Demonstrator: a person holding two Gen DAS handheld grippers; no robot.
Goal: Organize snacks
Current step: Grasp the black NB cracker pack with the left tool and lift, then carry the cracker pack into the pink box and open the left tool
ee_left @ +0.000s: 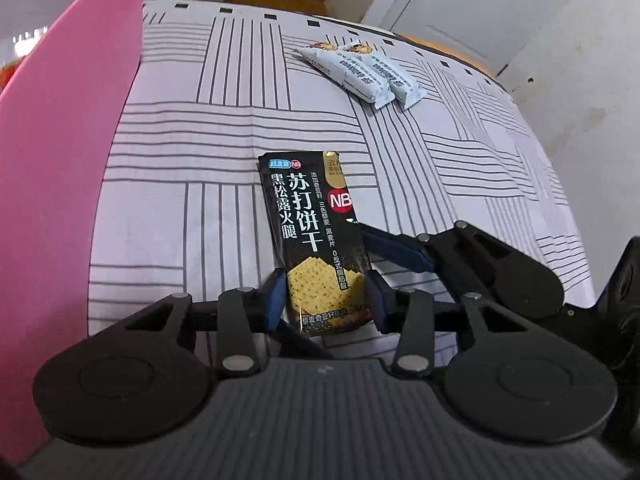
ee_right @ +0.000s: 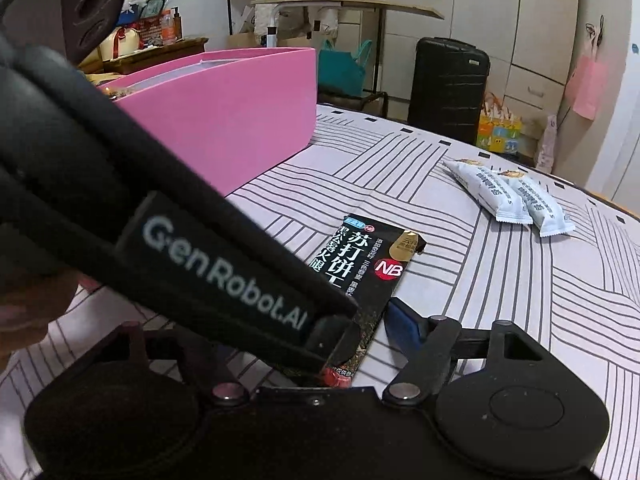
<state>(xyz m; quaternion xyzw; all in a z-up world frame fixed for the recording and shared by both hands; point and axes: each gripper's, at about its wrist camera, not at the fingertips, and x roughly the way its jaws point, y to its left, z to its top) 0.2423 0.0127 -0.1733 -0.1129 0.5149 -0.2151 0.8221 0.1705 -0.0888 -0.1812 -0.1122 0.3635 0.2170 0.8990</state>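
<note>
Left gripper (ee_left: pixel 328 296) fingers clamped on black cracker packet (ee_left: pixel 312 236), right gripper (ee_right: pixel 360 332) fingers seemingly apart

Black cracker packet (ee_left: pixel 316 240) with white and gold print and a red badge sits between blue finger pads (ee_left: pixel 272 300). Beyond the fingers: two pale blue snack bars (ee_left: pixel 360 74) on a white sheet (ee_left: pixel 180 152) with grey stripes. Left of them, a pink box (ee_left: pixel 60 160).

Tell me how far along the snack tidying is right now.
Done: some items seem to sit inside the pink box, though they're hard to make out. In hand: the left hand-held gripper is clamped on the black cracker packet; the right hand-held gripper sits beside it. Left: two pale blue wrapped bars lie on the striped sheet.
</note>
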